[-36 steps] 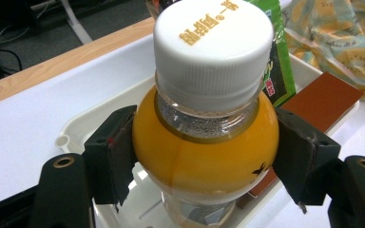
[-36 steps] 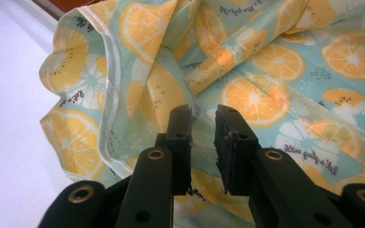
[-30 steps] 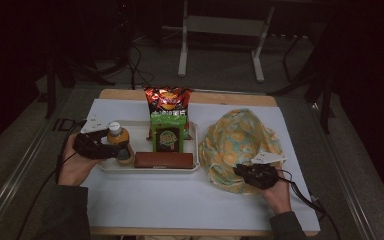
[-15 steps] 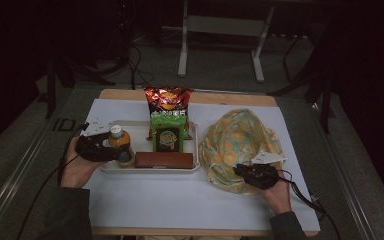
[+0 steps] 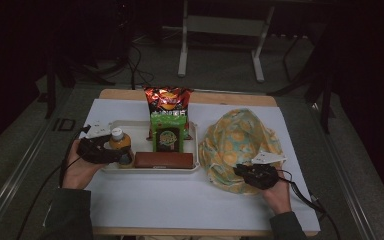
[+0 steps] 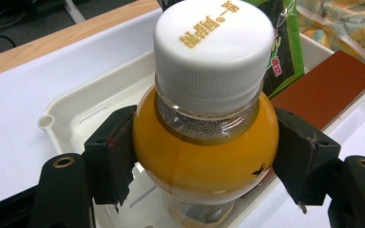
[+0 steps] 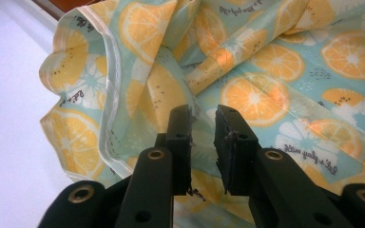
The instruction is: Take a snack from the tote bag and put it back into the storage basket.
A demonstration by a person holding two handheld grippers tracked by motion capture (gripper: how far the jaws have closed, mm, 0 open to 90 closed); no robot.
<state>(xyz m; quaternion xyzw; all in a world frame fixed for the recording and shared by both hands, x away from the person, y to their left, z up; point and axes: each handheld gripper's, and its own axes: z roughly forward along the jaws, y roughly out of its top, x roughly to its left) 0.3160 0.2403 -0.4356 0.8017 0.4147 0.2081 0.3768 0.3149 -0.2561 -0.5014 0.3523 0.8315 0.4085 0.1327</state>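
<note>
An orange drink bottle [image 5: 117, 141] with a white cap stands at the left end of a white tray [image 5: 139, 128]. My left gripper [image 5: 118, 154] is shut on the bottle; in the left gripper view its two jaws press the bottle [image 6: 204, 147] below the neck from both sides. To the right of the tray lies a crumpled orange-slice print bag [image 5: 240, 137]. At the bag's near edge, my right gripper [image 5: 243, 171] has its jaws close together with a fold of the bag [image 7: 275, 61] between them.
The tray also holds a green packet [image 5: 167, 132] and a brown bar [image 5: 163, 160] along its front wall. A red chips bag [image 5: 168, 100] leans at the tray's back. A white sheet [image 5: 180, 200] covers the wooden table, bare in front.
</note>
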